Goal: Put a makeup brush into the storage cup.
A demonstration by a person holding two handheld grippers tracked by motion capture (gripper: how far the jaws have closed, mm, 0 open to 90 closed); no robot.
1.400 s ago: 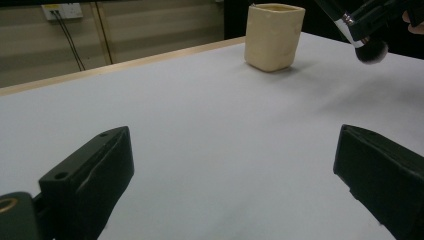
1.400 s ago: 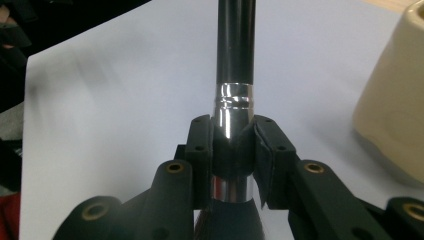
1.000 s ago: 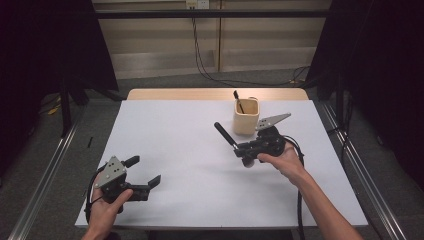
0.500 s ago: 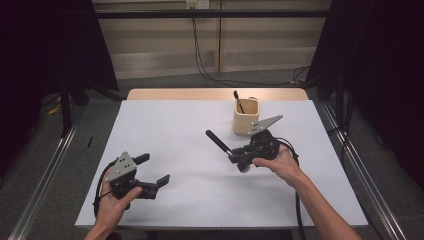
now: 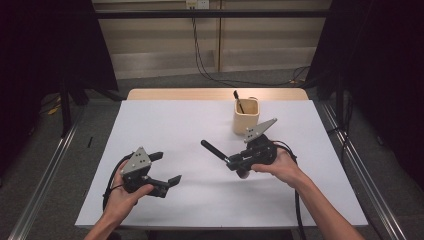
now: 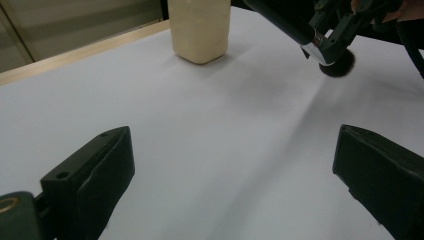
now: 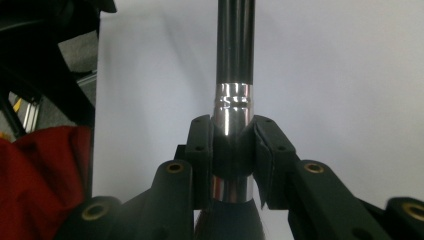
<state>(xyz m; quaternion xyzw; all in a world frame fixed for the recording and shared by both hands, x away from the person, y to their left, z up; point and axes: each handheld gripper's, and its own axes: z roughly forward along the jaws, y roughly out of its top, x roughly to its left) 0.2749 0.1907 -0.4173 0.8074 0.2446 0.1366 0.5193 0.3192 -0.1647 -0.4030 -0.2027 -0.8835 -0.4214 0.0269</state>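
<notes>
**Brush Held, Transfer to Holder Pending**

The right gripper (image 5: 235,164) has its jaws clamped on the ferrule of a makeup brush (image 5: 216,151), held above the tabletop (image 5: 165,125) centre, handle pointing far-left. The left gripper (image 5: 167,170) waits near-left, jaws wide and empty. Judged next move: tip the brush upright and carry it to the beige holder (image 5: 246,115), far right.

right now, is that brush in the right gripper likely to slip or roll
Probably some slip: the right gripper clamps the makeup brush on its shiny metal ferrule. Its round handle would likely roll if laid down. The bristles look soft; the handle looks stiff.
</notes>
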